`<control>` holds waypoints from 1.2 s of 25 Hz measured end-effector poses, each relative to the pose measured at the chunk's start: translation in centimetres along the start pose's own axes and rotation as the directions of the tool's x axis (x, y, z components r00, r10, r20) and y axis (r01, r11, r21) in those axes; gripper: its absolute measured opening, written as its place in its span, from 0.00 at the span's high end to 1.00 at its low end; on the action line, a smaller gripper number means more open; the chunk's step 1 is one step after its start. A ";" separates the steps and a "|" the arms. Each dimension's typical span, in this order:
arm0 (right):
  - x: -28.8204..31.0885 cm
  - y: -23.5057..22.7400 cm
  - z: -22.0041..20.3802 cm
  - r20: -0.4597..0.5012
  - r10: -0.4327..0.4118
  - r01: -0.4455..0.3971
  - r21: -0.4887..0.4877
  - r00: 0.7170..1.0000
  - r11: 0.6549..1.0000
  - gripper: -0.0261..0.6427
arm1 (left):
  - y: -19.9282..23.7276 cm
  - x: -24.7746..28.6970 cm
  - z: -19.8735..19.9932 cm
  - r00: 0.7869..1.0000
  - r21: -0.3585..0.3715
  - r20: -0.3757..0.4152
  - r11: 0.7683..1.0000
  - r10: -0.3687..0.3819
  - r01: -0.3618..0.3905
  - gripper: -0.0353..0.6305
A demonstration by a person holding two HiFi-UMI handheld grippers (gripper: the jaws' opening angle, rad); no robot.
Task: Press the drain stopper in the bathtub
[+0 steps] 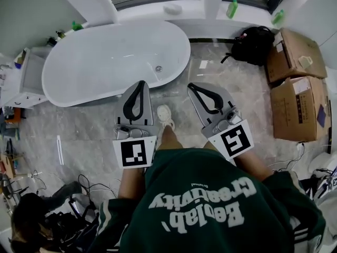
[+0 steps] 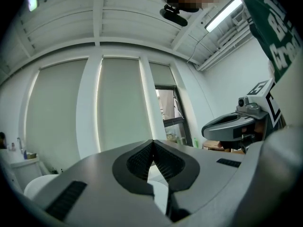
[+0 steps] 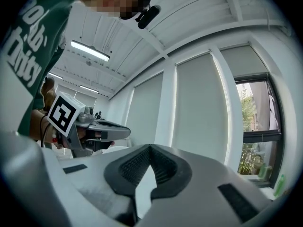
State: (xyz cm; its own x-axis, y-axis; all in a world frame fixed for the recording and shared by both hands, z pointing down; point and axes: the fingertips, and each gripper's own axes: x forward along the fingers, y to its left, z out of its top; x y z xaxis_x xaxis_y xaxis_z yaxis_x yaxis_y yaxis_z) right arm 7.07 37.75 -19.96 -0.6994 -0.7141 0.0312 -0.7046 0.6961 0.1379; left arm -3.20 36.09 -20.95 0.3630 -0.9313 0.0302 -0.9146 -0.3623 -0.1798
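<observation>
The white oval bathtub [image 1: 95, 83] stands on the marble floor ahead and to the left, with the round metal drain stopper [image 1: 158, 68] on its bottom near the right end. My left gripper [image 1: 141, 83] is held level over the floor just short of the tub's rim, jaws shut and holding nothing. My right gripper [image 1: 190, 85] hangs beside it to the right, also shut on nothing. Both gripper views point up at the blinds and ceiling; the left gripper [image 2: 152, 141] and right gripper [image 3: 150, 146] show tips that meet. The stopper is hidden in both.
Two cardboard boxes [image 1: 295, 57] and a black backpack [image 1: 254, 44] sit on the right. A white cabinet [image 1: 21, 83] stands left of the tub. Green bottles [image 1: 232, 8] line the window ledge. Cables [image 1: 79, 194] lie at the lower left. A shoe [image 1: 165, 115] shows between the grippers.
</observation>
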 end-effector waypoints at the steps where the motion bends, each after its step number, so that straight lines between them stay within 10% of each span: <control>1: 1.1 -0.3 -0.1 -0.007 0.000 0.001 0.003 1.000 1.000 0.94 | 0.8 0.8 -0.3 1.000 -0.004 -0.004 1.000 -0.003 0.003 0.94; 30: 22.0 -10.3 -1.9 -0.115 -0.053 0.055 0.015 0.992 0.998 0.94 | 14.9 19.1 -4.7 0.993 -0.021 -0.066 0.995 -0.102 0.101 0.94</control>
State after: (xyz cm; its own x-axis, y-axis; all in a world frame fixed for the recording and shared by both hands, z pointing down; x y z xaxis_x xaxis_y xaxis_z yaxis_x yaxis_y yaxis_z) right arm -0.83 14.79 -18.77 -0.6421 -0.7541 0.1379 -0.7440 0.6564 0.1251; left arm -10.76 12.69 -18.44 0.4419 -0.8898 0.1137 -0.8768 -0.4552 -0.1549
